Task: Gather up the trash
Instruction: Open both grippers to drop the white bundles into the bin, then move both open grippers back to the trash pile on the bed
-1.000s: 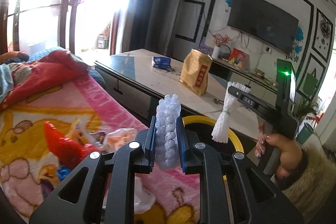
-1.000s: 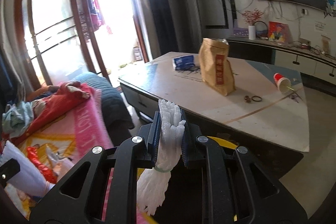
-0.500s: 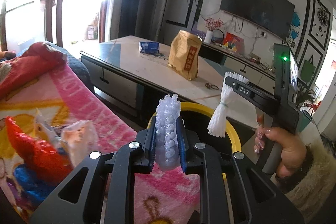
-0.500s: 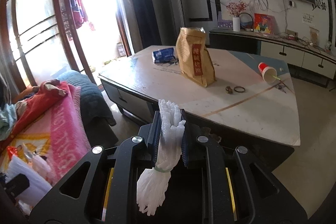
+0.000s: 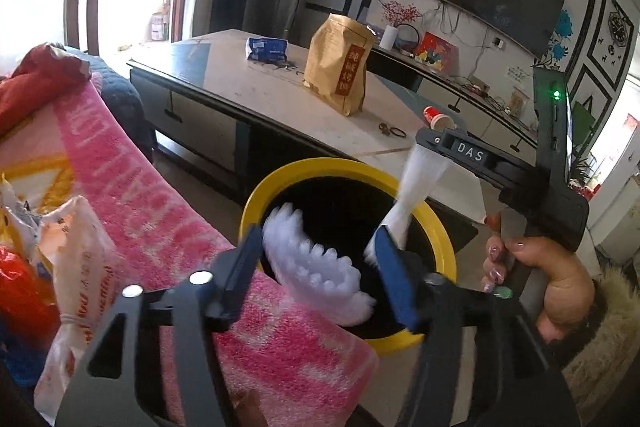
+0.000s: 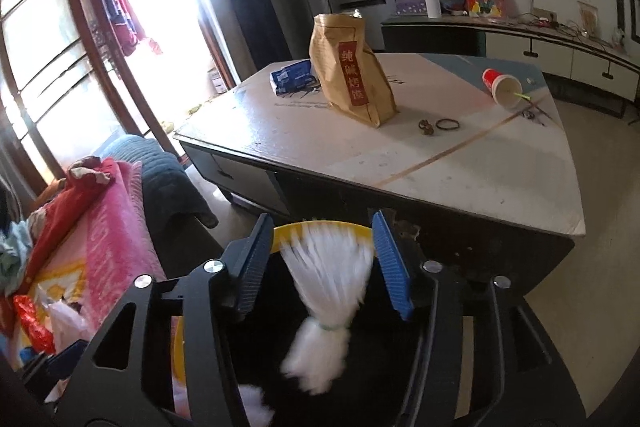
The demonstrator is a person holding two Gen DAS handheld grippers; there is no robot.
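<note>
- Left gripper [image 5: 320, 267]: jaws opening, and the bumpy white foam piece [image 5: 320, 275] sits loose between them, tilted, over the yellow-rimmed bin [image 5: 280, 179].
- Right gripper [image 6: 320, 263]: jaws opening too, the white foam net [image 6: 326, 291] free between them, blurred, above the bin's dark mouth.
- Left of the bin, a pink blanket [image 5: 132, 187] carries more bags.
- Beyond, the worktop [image 6: 460, 163] holds a brown paper bag [image 6: 352, 83] and a tipped red cup [image 6: 500, 85].

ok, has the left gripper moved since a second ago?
Yes. The left gripper has come forward and down over the yellow bin, which now sits between its opening jaws; the foam piece is dropping free.
</note>
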